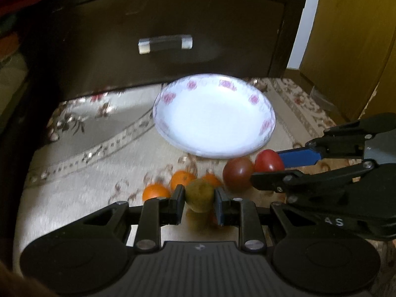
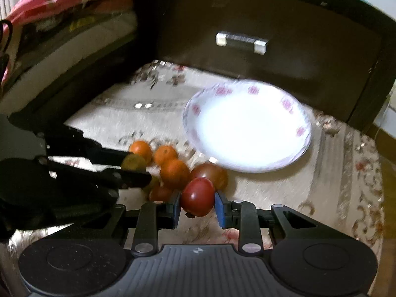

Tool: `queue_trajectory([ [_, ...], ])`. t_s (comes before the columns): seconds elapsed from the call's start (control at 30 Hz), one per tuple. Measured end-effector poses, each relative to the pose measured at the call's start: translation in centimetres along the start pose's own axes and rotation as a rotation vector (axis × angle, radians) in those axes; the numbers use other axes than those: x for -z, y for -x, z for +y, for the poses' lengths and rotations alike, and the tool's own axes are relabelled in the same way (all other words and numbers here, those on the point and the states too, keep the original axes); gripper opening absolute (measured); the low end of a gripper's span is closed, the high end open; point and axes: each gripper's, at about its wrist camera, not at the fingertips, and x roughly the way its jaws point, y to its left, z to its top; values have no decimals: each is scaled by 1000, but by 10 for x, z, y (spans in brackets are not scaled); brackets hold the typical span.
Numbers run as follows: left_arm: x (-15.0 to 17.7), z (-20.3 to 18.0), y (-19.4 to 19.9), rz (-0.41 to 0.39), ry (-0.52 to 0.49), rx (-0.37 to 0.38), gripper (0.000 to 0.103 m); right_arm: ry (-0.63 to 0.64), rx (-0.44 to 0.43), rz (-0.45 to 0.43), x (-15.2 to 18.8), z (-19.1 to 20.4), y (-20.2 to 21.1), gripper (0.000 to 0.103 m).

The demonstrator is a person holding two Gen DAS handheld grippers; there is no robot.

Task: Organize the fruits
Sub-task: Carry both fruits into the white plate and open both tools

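Now my left gripper [image 1: 200, 198] clamps the greenish-yellow fruit [image 1: 199, 196] between its fingers, my right gripper [image 2: 198, 198] pinches the red tomato [image 2: 197, 196] (both near the plate [image 1: 268, 123]).

My two fisheye views are dim and warm-toned, bending straight lines toward black corners. The white shallow plate with pink flowers [image 1: 214, 116] [image 2: 247, 128] is blown out, its centre pure glare. Motion blur smears the beige floral cloth [image 1: 99, 153] and the small orange fruits [image 2: 170, 165]. The dark wooden drawer front [image 1: 160, 37] sinks into shadow.
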Motion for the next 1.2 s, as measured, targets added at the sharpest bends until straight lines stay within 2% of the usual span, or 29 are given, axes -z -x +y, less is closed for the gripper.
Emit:
queue_trajectory([
  [0.23,-33,-1,-16,-43,9,4,31,-45,72,-53,-23,-24,-5,25],
  [0.37,-41,0,-31,-44,22,5,31,-65,88,-45,-31,-39,-17,25],
  [0.6,-43,5,-49,-28,42,13,31,-58,105,-21,-31,-47,-36,25],
  [0.83,-43,5,-49,-32,39,7,34,-51,119,-29,-33,-51,-43,27],
  [0.97,-43,4,-45,-37,36,-4,36,-51,135,-45,-33,-52,-40,35],
  [1.2,-43,3,-38,-42,39,-10,38,-64,145,-69,-33,-53,-33,36],
])
